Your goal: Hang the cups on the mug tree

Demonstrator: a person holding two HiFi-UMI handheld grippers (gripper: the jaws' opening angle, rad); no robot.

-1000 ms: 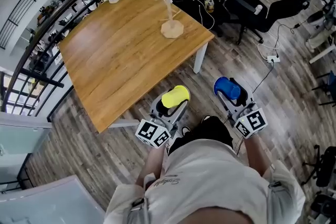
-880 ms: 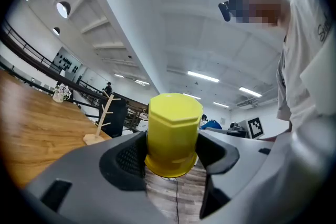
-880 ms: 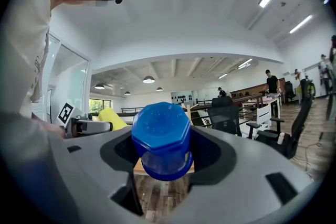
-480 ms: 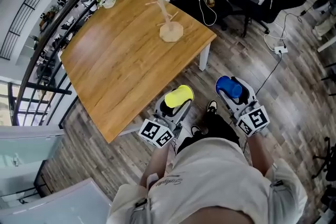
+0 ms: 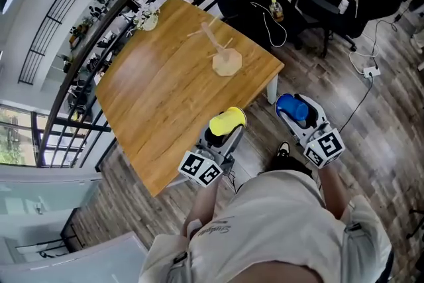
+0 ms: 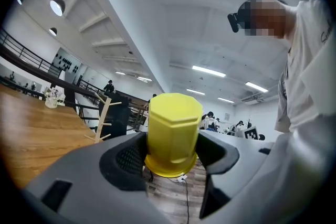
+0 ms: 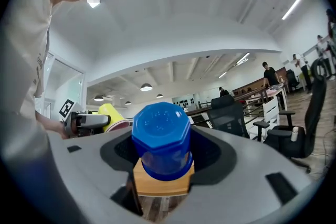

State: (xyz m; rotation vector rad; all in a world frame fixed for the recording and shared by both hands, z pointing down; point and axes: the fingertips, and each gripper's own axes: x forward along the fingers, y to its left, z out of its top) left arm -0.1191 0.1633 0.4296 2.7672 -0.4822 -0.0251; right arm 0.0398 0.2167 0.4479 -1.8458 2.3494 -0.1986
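the worktop [image 5: 172, 96] is warm wood with clear grain and a soft satin sheen. the mug tree [image 5: 220, 53] is paler wood, matt. the yellow cup [image 6: 173, 134] is smooth opaque plastic with a dull shine. the blue cup [image 7: 161, 136] is glossier plastic with a finely pebbled end face. the left gripper [image 6: 173, 150] and right gripper [image 7: 161, 157] have grey matt plastic shells, with dark textured lining inside the jaws. the floor [image 5: 371, 116] is grey-brown wood-look plank. the railing [image 5: 73, 122] is dark metal. the person's shirt [image 5: 265, 235] is pale cloth.
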